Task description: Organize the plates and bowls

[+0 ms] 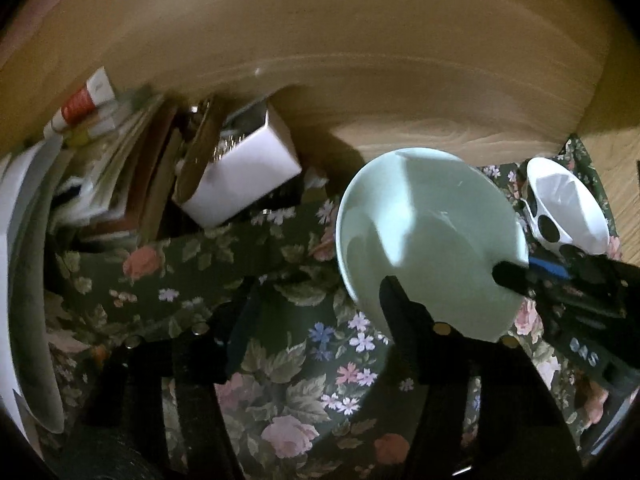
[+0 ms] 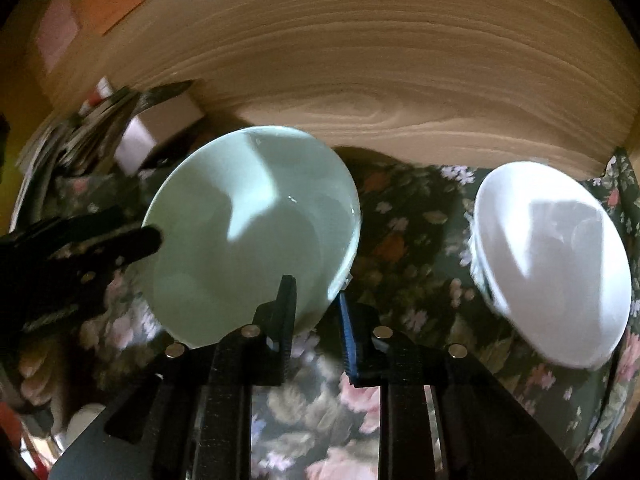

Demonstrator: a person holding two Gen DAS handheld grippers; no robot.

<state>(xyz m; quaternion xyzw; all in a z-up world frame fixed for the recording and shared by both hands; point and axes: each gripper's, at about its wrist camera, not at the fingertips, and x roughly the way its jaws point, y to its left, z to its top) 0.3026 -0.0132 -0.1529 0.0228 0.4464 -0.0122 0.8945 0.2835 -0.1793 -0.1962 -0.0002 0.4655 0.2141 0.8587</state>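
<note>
Pale green bowl [image 2: 256, 232] sits on the floral tabletop [image 1: 288, 360]; right gripper [image 2: 316, 304] fingers clamp its near rim. Left gripper [image 1: 320, 300] fingers straddle the opposite rim, apart.

Tabletop covered by dark green floral cloth [image 1: 280, 360], wood panel behind. On the cloth: pale green bowl [image 1: 424, 232], white bowl with black dots [image 1: 568, 204] at right, white box [image 1: 248, 176] and leaning stack of books [image 1: 132, 168] at back left.
</note>
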